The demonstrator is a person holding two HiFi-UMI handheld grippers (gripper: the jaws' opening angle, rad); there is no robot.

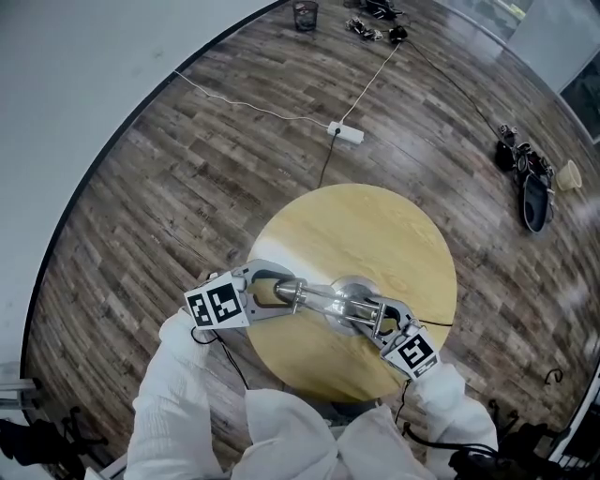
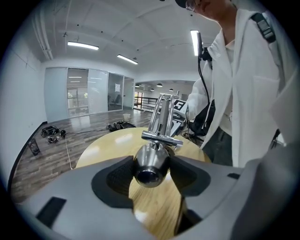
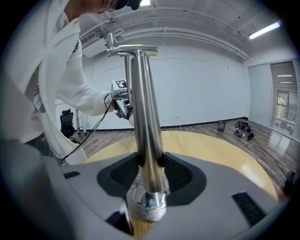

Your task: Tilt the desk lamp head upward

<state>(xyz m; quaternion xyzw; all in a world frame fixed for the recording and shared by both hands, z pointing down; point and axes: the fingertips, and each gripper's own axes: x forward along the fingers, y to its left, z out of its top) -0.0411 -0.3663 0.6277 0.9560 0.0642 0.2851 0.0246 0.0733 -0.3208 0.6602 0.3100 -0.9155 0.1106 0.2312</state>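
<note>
A chrome desk lamp stands on the round wooden table. In the head view its head points left and its base sits near the table's front. My left gripper is shut on the lamp head, with the pads against both of its sides. The lamp's arm rises beyond it. My right gripper is shut on the upright chrome post, just above the base. The two grippers face each other across the lamp.
On the wooden floor behind the table lie a white power strip with cables, a dark cup and black gear at the right. The person's white sleeves are at the table's near edge.
</note>
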